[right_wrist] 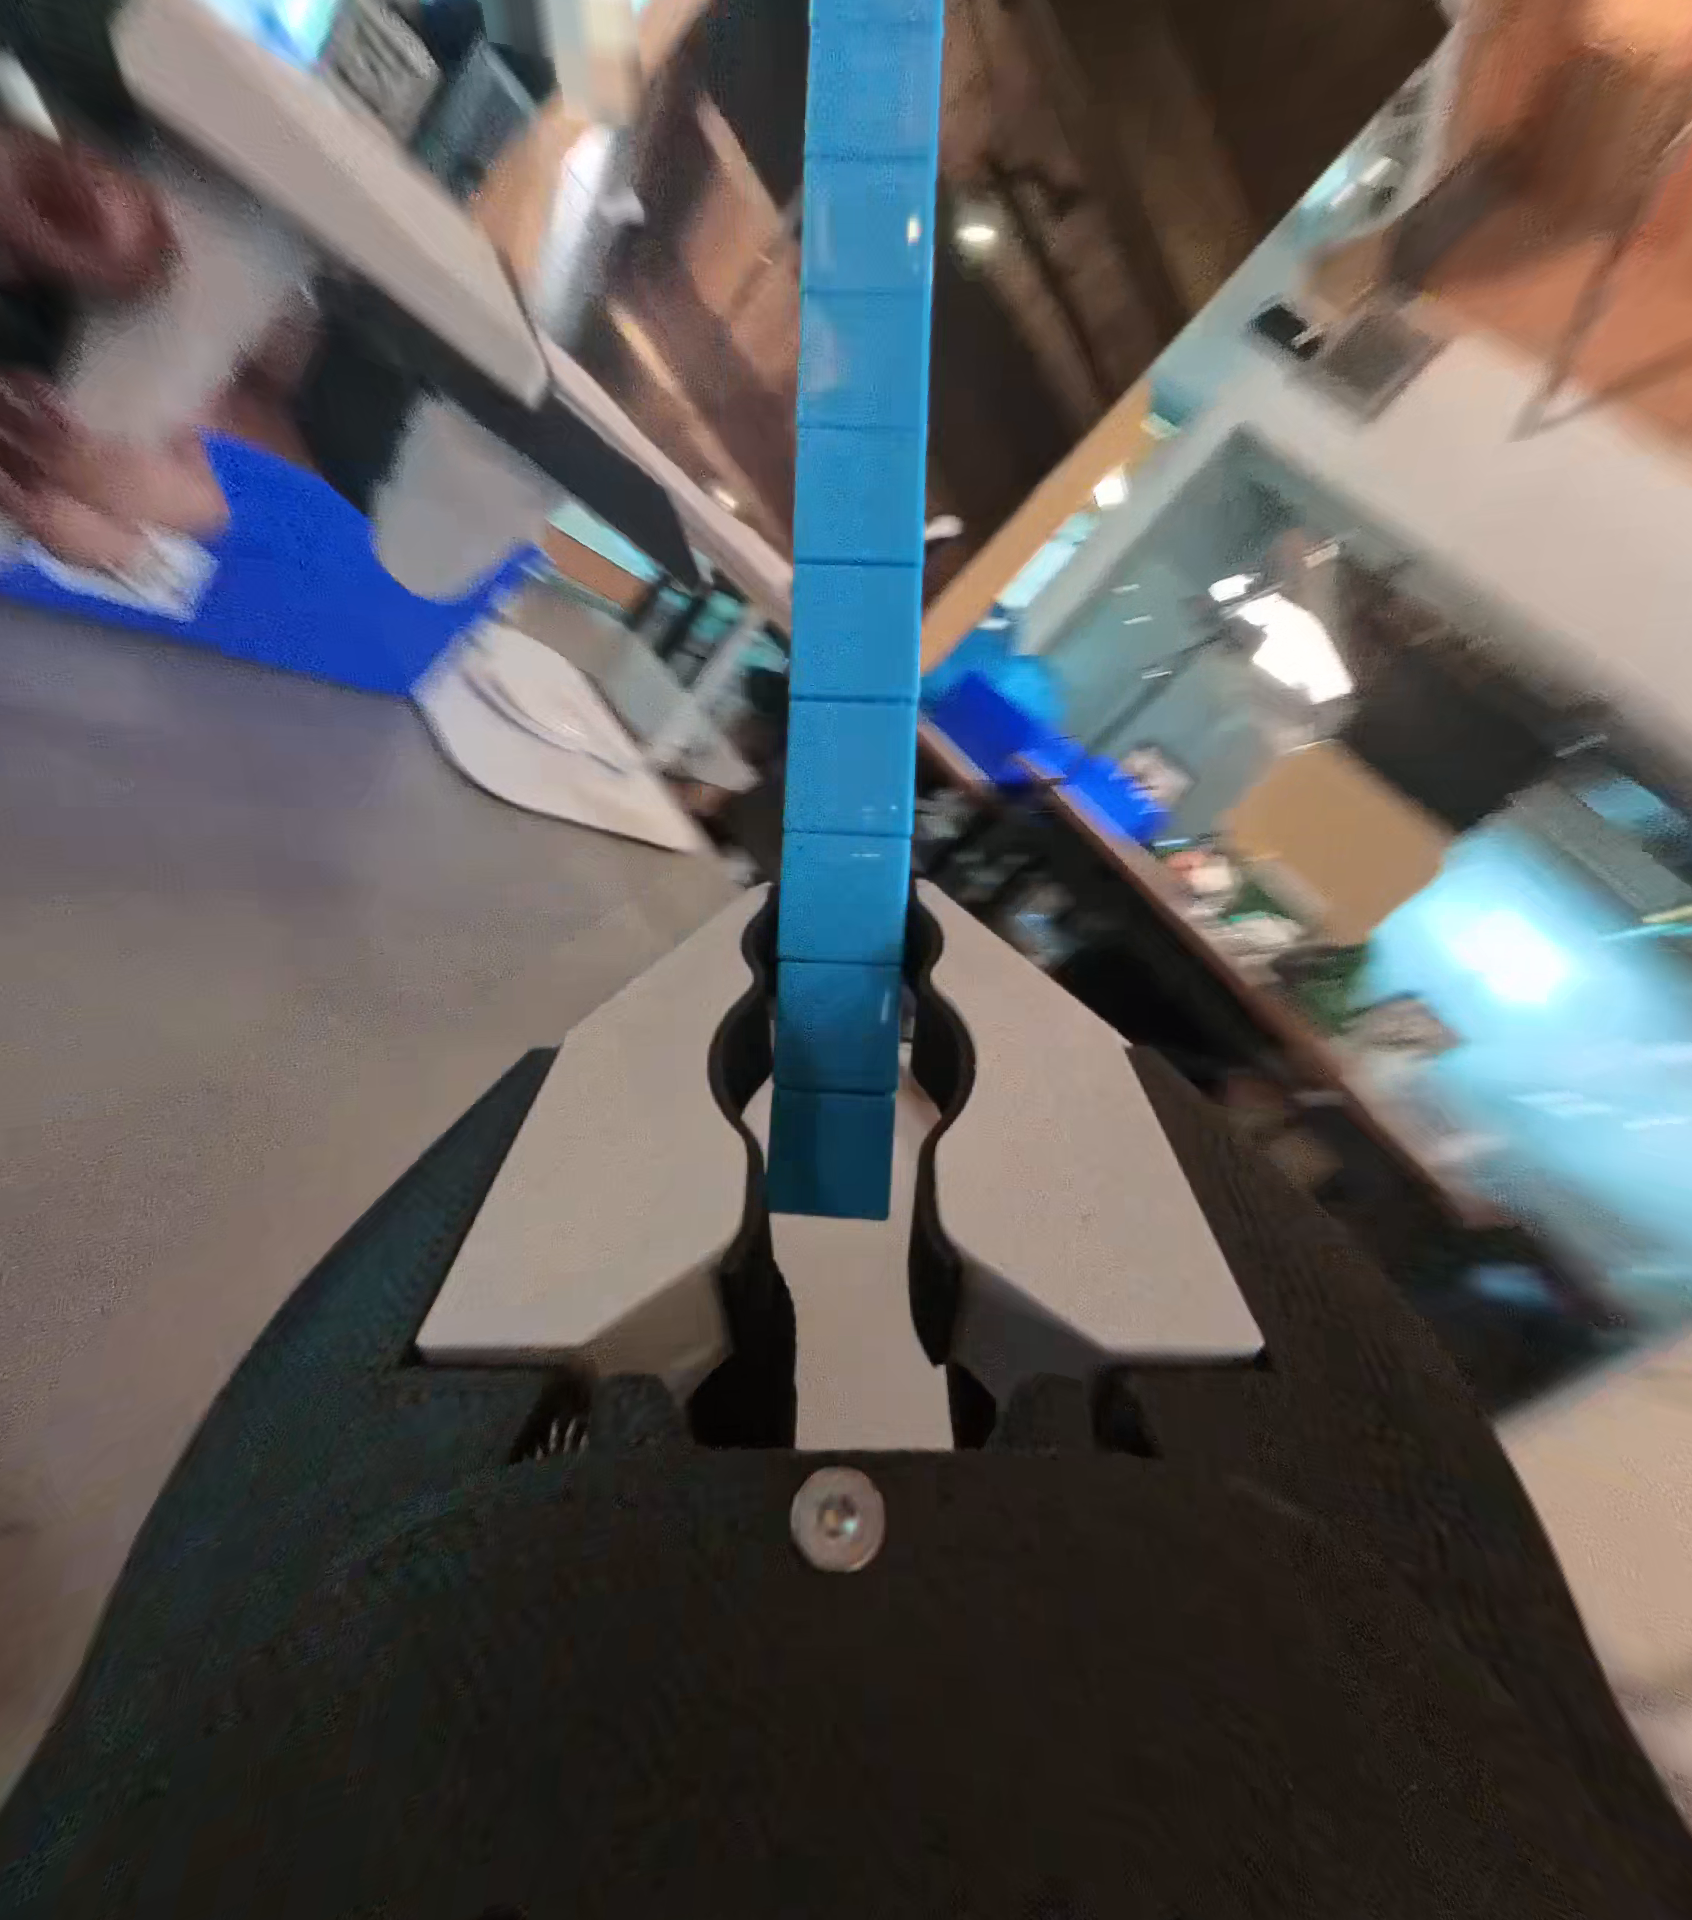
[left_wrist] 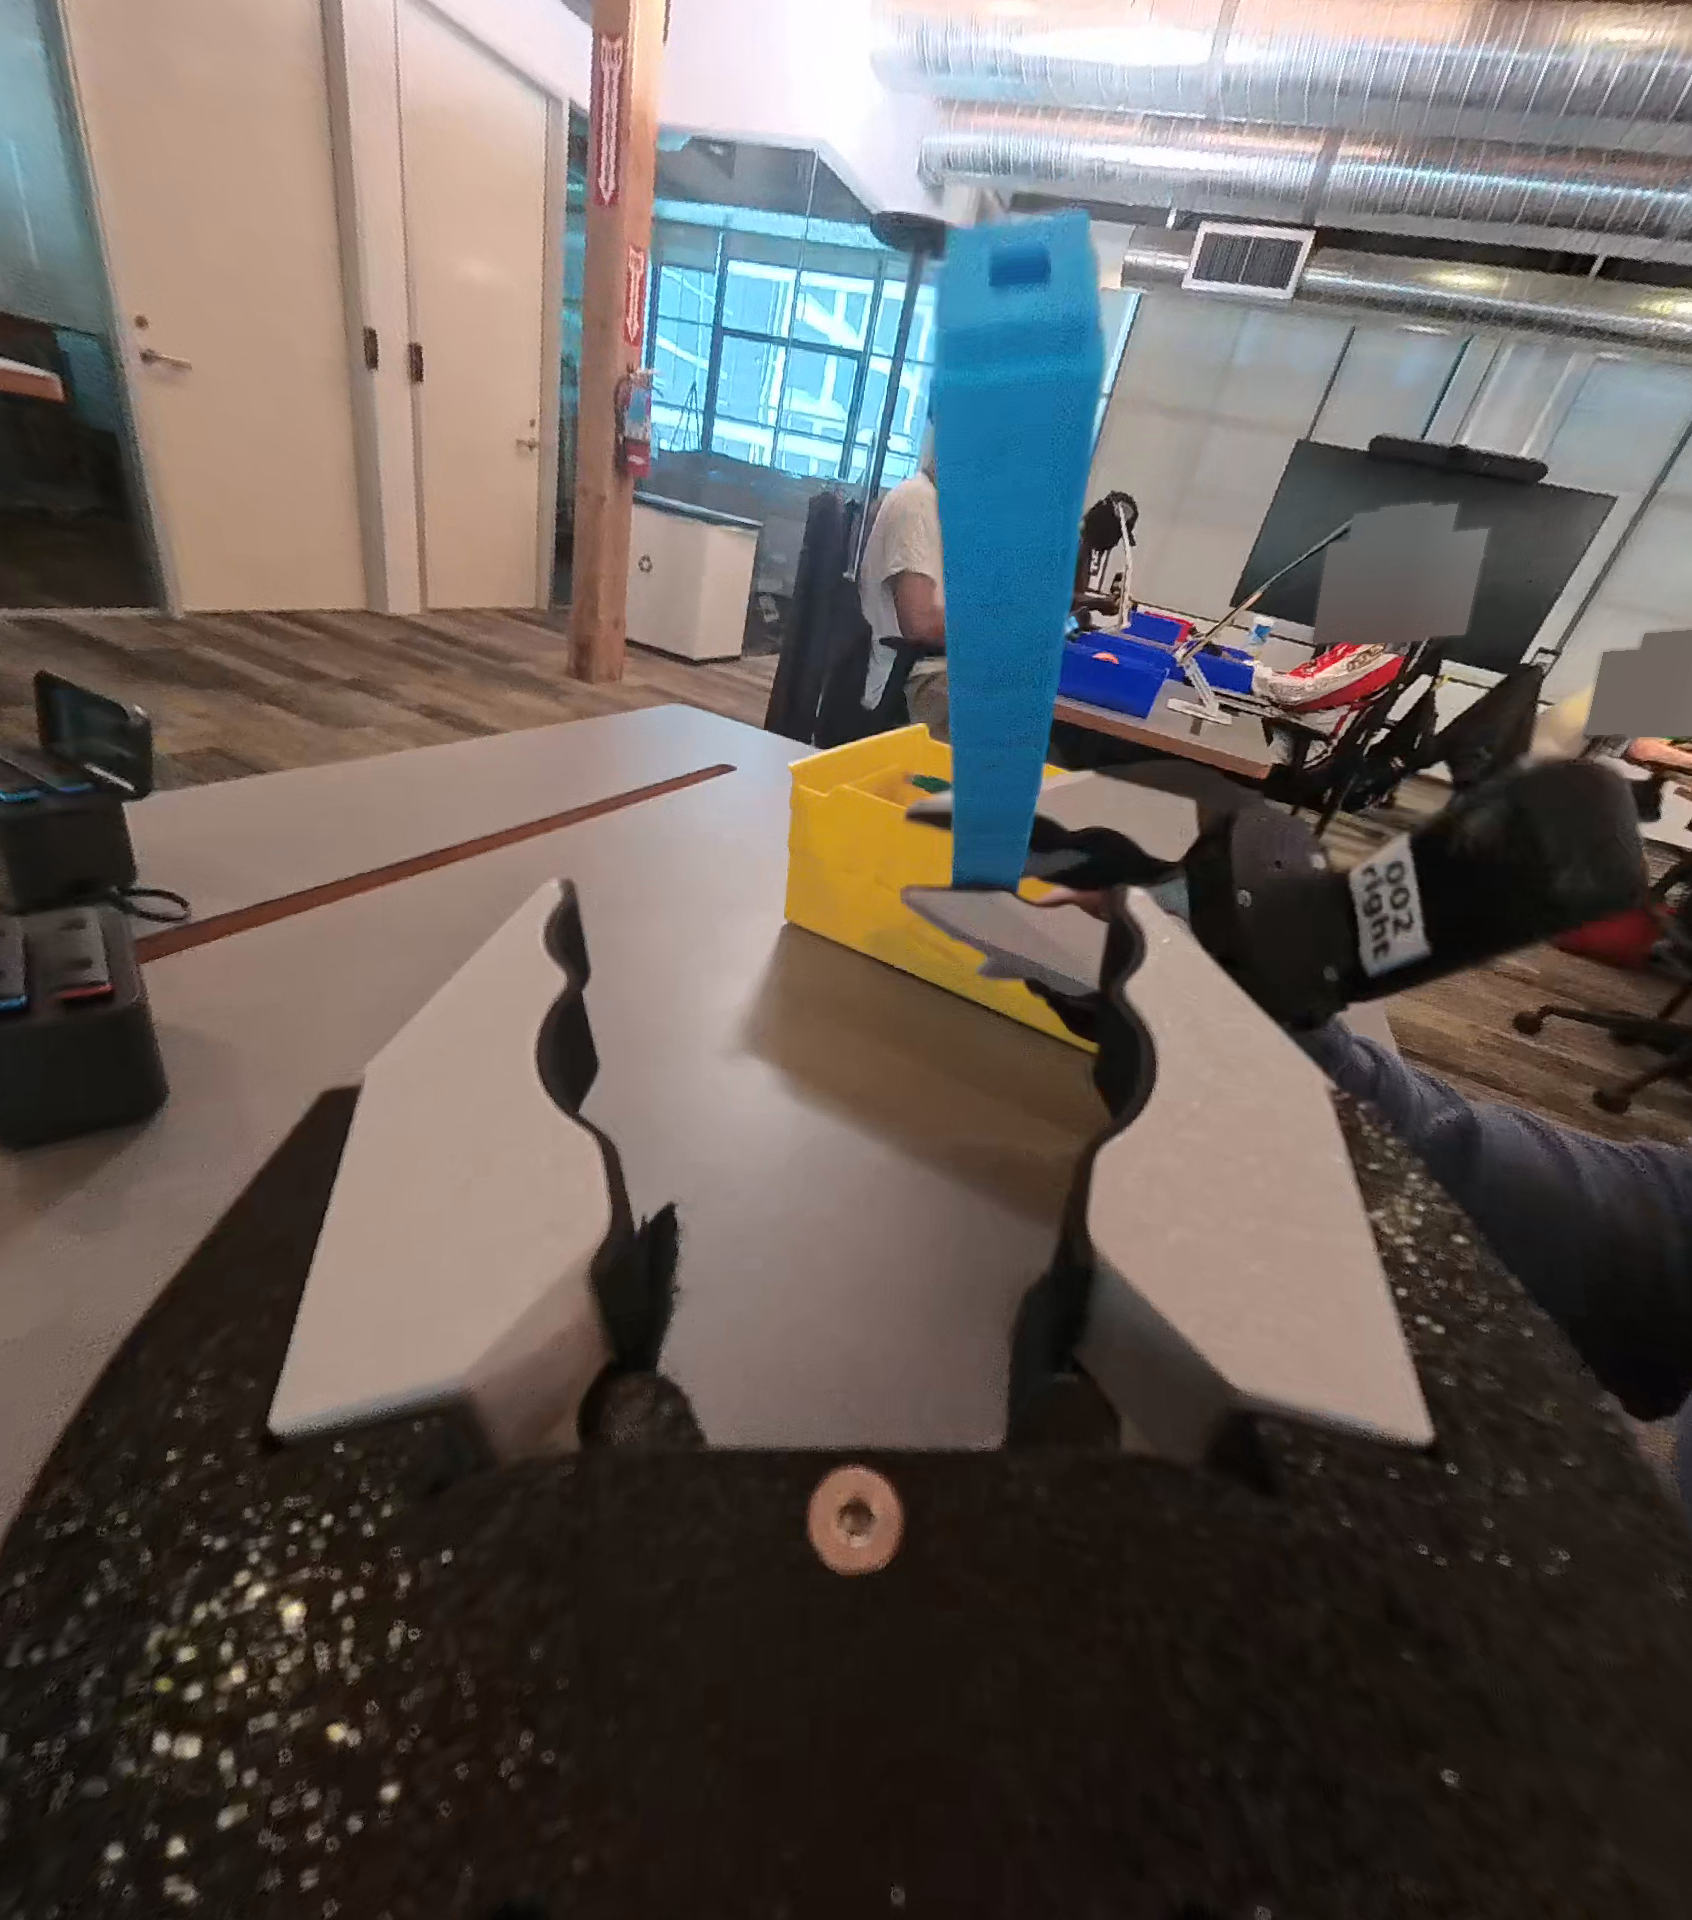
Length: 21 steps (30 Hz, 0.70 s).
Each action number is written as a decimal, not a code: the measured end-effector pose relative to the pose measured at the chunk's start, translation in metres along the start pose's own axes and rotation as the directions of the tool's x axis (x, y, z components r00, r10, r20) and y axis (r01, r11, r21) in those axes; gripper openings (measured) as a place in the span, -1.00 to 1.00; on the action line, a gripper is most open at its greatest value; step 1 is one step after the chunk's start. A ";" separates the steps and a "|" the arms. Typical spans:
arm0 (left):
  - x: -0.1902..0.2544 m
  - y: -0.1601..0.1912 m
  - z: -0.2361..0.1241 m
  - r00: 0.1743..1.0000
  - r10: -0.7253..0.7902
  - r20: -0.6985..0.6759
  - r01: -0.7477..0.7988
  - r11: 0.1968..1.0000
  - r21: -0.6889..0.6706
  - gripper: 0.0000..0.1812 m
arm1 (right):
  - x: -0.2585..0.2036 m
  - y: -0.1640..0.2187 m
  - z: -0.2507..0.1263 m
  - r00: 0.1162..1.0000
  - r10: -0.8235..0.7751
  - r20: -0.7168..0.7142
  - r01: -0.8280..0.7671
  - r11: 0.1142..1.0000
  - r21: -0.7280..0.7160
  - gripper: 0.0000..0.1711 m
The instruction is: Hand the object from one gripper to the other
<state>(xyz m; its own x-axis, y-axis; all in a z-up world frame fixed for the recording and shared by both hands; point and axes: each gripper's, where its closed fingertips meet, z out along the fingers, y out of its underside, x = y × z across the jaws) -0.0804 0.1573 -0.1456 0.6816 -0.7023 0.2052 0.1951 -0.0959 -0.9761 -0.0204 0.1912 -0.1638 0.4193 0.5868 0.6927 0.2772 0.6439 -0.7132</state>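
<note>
Left wrist view
Left gripper (left_wrist: 847, 935): I see my own two grey fingers spread wide with nothing between them, only bare grey table (left_wrist: 468, 831) showing through the gap.
Blue bar (left_wrist: 1013, 540): a long segmented blue plastic piece, standing nearly upright ahead of my left fingers. Its long axis runs bottom to top, leaning slightly right at the upper end; the top is wider and has a small square notch.
Right gripper (left_wrist: 1003, 883): it comes in from the right, its grey fingers clamped on the bar's lower end. A sleeve in blue-grey fabric (left_wrist: 1548, 1226) leads back from it.
Yellow bin (left_wrist: 863, 862): sits on the table just behind the bar's lower end, partly hidden by it.
Black charging docks (left_wrist: 52, 1018): at the left edge of the table, well apart from the bar.

Right wrist view
Right gripper (right_wrist: 847, 935): my fingers are drawn in narrow and pinch the blue bar (right_wrist: 857, 623) on both flat sides.
Bar axis: it points straight away from the camera along the fingers, running up and out of the top of the frame; its near end sits deep between the fingers, short of the black body.
Segments: I can count square blocks along its edge, separated by thin lines.
Surroundings: heavily blurred; a grey table surface (right_wrist: 146, 883) at left, and something blue (right_wrist: 302, 582) beyond that I cannot identify.
</note>
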 end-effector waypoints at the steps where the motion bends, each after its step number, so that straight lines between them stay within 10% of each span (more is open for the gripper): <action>1: 0.000 0.002 0.000 1.000 -0.014 -0.003 0.014 1.000 -0.008 0.10 | 0.006 0.001 -0.002 0.991 -0.121 -0.064 0.120 0.993 -0.018 -0.76; 6: 0.017 0.005 0.006 0.996 0.001 -0.091 0.001 1.000 0.023 -0.06 | 0.006 -0.006 -0.006 0.863 -0.463 -0.204 0.463 0.885 -0.051 -0.77; 11: 0.033 0.004 0.005 0.984 0.092 -0.153 -0.077 0.992 0.105 -0.62 | -0.005 -0.001 -0.002 0.802 -0.570 -0.178 0.567 0.820 -0.074 -0.76; 15: 0.037 0.003 0.000 0.964 0.234 -0.129 -0.210 0.962 0.172 -0.78 | -0.016 0.002 0.000 0.840 -0.531 -0.114 0.531 0.847 -0.029 -0.74; 17: 0.038 -0.001 -0.004 0.922 0.383 -0.049 -0.366 0.907 0.206 -0.78 | -0.022 0.005 0.001 0.876 -0.479 -0.052 0.479 0.878 -0.005 -0.43; 21: 0.039 -0.004 -0.008 0.696 0.699 0.163 -0.718 0.681 0.145 -0.78 | -0.019 0.012 0.004 0.980 -0.195 0.041 0.196 0.980 -0.019 -0.18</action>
<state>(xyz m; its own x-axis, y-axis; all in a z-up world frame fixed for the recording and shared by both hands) -0.0604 0.1250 -0.1344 0.7260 -0.4406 -0.5279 -0.2541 0.5414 -0.8014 -0.0285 0.1896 -0.1851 0.3216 0.4693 0.8224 0.3699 0.7372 -0.5654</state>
